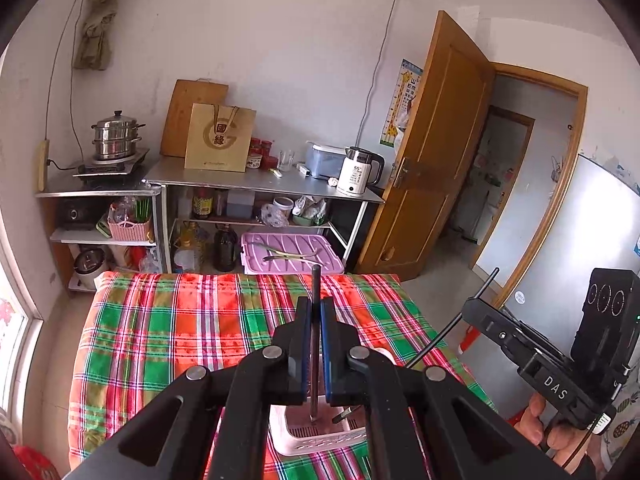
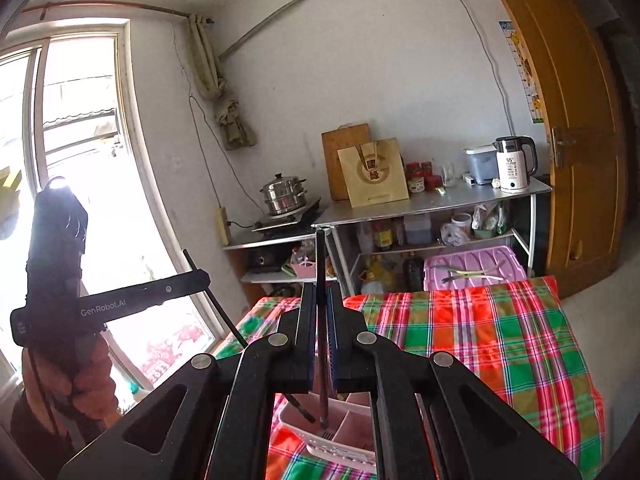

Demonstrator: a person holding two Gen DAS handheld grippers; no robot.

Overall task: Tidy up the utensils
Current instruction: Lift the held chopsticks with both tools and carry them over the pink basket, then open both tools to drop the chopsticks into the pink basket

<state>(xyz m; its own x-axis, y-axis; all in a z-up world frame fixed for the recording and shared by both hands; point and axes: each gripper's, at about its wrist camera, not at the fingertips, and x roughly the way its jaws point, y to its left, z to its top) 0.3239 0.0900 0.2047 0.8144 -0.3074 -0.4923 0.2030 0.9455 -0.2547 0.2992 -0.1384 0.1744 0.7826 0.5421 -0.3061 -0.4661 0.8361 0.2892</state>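
Two grippers, left gripper [image 1: 315,312] and right gripper [image 2: 321,300], each pinch one dark chopstick [image 1: 315,344] upright between their fingers, tips down inside a pink basket [image 1: 316,436] on the plaid-covered surface [image 1: 168,332].

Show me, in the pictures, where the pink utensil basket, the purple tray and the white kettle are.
pink utensil basket [image 1: 320,438]: left wrist view, front wall.
purple tray [image 1: 294,268]: left wrist view, bare ribbed bottom near front rim.
white kettle [image 2: 512,168]: right wrist view, white body.

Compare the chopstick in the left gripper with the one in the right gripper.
The left gripper holds its chopstick with the tip over the pink basket's near compartment. The right gripper holds its chopstick over the basket's other side, by the divider. Both are dark, upright, clamped mid-shaft, tips low inside the basket.
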